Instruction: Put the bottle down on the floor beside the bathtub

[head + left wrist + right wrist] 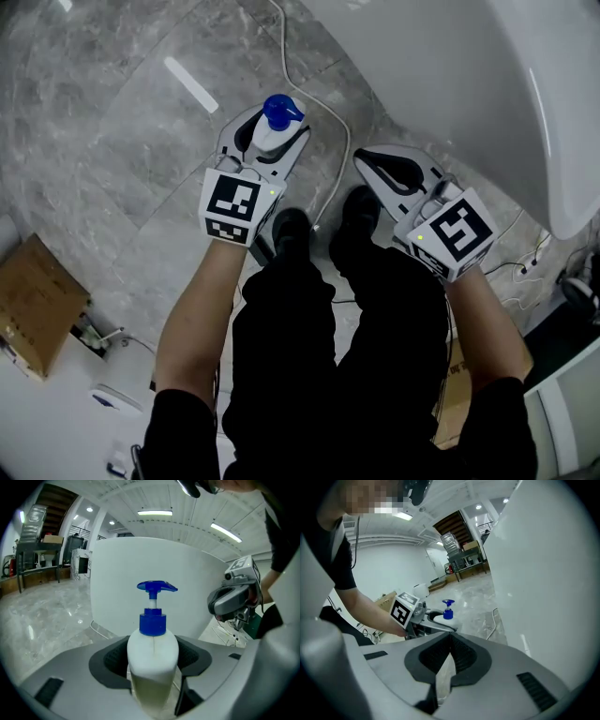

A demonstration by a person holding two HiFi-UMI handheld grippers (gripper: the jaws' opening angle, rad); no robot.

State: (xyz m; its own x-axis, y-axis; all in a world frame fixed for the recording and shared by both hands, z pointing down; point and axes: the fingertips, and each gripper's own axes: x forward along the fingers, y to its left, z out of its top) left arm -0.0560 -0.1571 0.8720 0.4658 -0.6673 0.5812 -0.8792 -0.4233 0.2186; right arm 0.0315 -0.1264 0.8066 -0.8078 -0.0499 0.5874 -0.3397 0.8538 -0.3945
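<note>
The bottle [153,653], white with a blue pump head [157,587], stands upright between the pads of the left claw [272,141], which grips it around the body below the collar. It is in front of the person's shoes [291,230], over the grey floor [122,122]. The bathtub [469,84] rises white just to the right, and in the left gripper view its wall fills the background close behind the bottle. No view shows the base, so I cannot tell whether it touches the floor yet.

The step in hand looks like the lowering itself. To do it well, the bottle should stay plumb, as it looks now, so the base meets the tile flat rather than on an edge. A pale cable [333,112] runs along the floor between the bottle and the tub. The landing spot should be bare tile on the near side of the cable, because a base set on it would probably rock. The pads should part only once the floor carries the weight. The claw can then draw straight back, low, so neither pad catches the pump spout.

The right claw [389,173] is closed on nothing, its tips meeting, and is best held clear by the tub.
</note>
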